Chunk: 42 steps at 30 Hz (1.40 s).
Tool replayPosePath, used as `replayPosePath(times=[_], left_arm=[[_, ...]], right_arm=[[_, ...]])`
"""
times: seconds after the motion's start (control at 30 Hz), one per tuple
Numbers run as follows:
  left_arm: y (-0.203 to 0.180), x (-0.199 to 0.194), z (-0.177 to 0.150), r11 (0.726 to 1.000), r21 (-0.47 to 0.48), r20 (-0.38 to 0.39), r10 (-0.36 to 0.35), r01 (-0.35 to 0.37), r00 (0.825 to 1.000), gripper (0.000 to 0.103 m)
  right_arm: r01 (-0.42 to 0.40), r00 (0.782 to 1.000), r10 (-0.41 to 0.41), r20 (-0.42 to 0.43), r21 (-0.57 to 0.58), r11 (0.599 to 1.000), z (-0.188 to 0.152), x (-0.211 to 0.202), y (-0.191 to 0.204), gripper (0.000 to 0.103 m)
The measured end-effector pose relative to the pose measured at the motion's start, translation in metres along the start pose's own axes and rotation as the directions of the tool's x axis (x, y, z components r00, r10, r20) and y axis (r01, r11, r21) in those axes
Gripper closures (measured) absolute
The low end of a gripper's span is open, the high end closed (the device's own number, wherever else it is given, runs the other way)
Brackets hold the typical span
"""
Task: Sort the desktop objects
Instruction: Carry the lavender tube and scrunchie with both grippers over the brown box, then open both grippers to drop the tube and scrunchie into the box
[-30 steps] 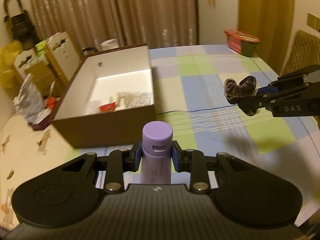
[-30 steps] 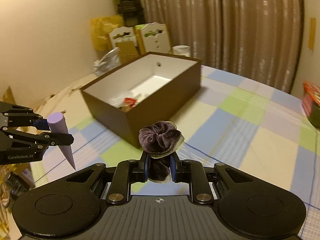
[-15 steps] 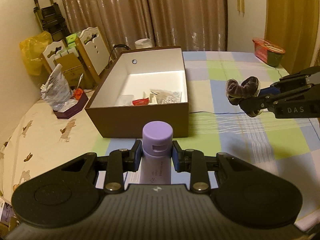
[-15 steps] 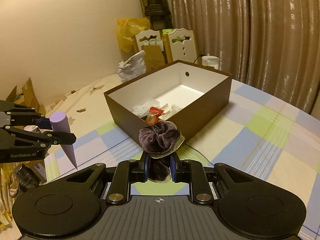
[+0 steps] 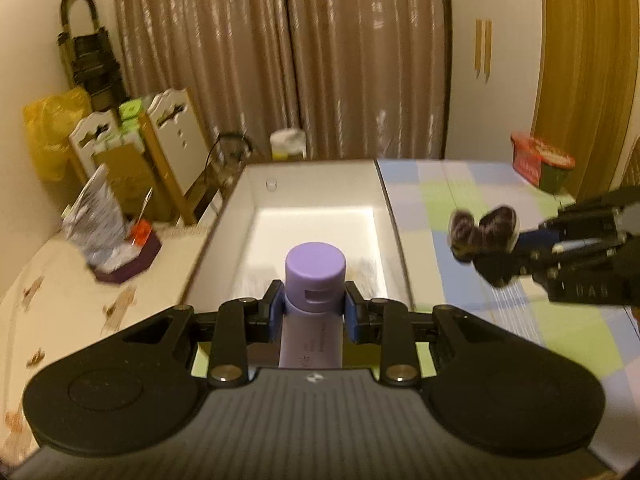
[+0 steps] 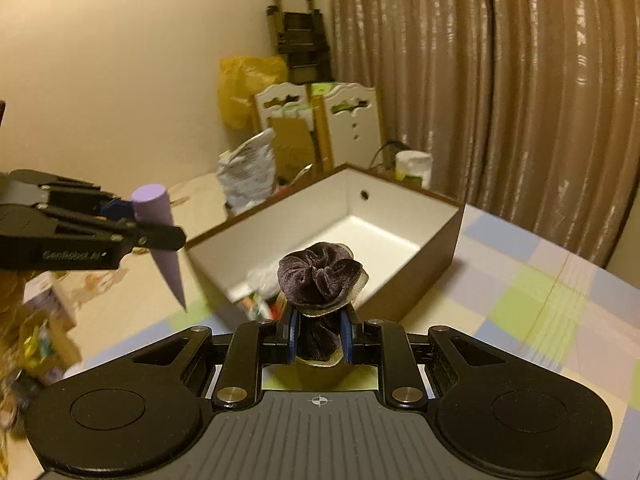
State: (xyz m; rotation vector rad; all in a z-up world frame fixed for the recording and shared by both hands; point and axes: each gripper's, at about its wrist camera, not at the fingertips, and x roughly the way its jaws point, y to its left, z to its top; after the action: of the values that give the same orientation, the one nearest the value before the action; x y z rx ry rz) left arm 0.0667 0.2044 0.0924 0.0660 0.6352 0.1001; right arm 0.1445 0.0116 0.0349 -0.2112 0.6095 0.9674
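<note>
My left gripper [image 5: 315, 312] is shut on a lilac tube [image 5: 314, 300], cap up, held in the air at the near end of the brown box [image 5: 390, 216]. The tube also shows in the right wrist view [image 6: 158, 224], tapering downward. My right gripper [image 6: 319, 336] is shut on a dark purple velvet scrunchie [image 6: 320, 276], held above the table near the box's front corner; it also shows in the left wrist view [image 5: 482, 232]. The box [image 6: 448, 236] is white inside and holds several small items at its near end.
A checked cloth [image 5: 500, 192] covers the table. A red and green container [image 5: 542, 162] stands at the far right. A crumpled bag [image 5: 96, 220] on a small purple tray, white chair backs [image 5: 168, 140] and a yellow bag [image 5: 52, 136] are left of the box.
Both grippers have moved forward toward the box, which now looks larger and closer. The left gripper with the tube has reached the box's near end. Both grips are unchanged.
</note>
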Motion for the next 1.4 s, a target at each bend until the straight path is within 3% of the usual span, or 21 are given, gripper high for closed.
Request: replayPosePath(times=[0.27, 0.43, 0.63, 0.7, 0.8, 1.4], left_arm=[[0.065, 0.089, 0.041, 0.989, 0.054, -0.014, -0.139, 0.139, 0.990, 0.077], [0.079, 0.141, 0.034, 0.974, 0.094, -0.086, -0.198, 0.206, 0.976, 0.077], [0.090, 0.176, 0.020, 0.963, 0.094, -0.150, -0.236, 0.251, 0.960, 0.077], [0.093, 0.182, 0.017, 0.962, 0.086, -0.157, -0.243, 0.258, 0.957, 0.077], [0.097, 0.184, 0.014, 0.962, 0.066, -0.154, -0.253, 0.265, 0.955, 0.063], [0.109, 0.161, 0.013, 0.975, 0.046, -0.119, -0.210, 0.216, 0.970, 0.062]], right_arm=[[0.082, 0.995, -0.080, -0.053, 0.043, 0.996, 0.031, 0.078, 0.017, 0.083], [0.111, 0.987, -0.104, -0.122, 0.052, 0.992, 0.032, 0.118, 0.019, 0.083], [0.137, 0.973, -0.124, -0.197, 0.056, 0.989, 0.034, 0.162, 0.021, 0.083], [0.136, 0.971, -0.123, -0.207, 0.051, 0.989, 0.035, 0.169, 0.020, 0.083], [0.136, 0.968, -0.123, -0.218, 0.045, 0.990, 0.037, 0.175, 0.019, 0.083], [0.139, 0.960, -0.133, -0.245, 0.006, 0.990, 0.032, 0.192, 0.019, 0.082]])
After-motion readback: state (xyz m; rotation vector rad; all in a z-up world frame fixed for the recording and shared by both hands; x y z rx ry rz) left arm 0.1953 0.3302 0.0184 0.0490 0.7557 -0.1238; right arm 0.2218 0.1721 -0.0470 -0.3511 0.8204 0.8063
